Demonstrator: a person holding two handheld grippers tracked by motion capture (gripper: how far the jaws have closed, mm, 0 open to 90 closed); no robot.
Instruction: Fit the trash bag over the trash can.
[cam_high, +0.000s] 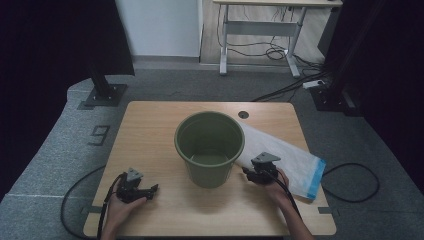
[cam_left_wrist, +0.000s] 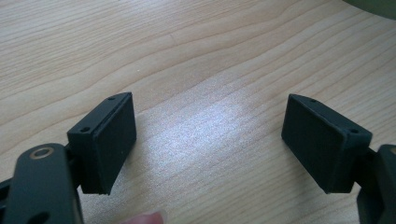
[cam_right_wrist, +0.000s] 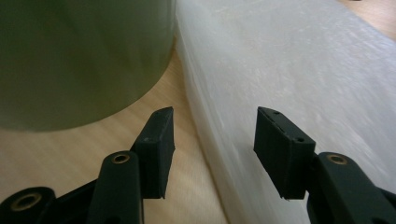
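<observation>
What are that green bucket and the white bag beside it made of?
The bucket looks like matte olive plastic: smooth, seamless wall, dull even sheen. The bag seems thin translucent plastic film, milky, faintly crinkled, with a blue band at one end; its contents can't be seen.

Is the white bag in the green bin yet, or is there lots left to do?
Nothing looks done: the green bin is empty. The white bag lies flat on the table beside it. The right gripper, open, points at the bag's edge. Grabbing and fitting probably remain. The left gripper waits open.

left claw (cam_left_wrist: 210, 140) agape, right claw (cam_right_wrist: 212, 149) parted
</observation>
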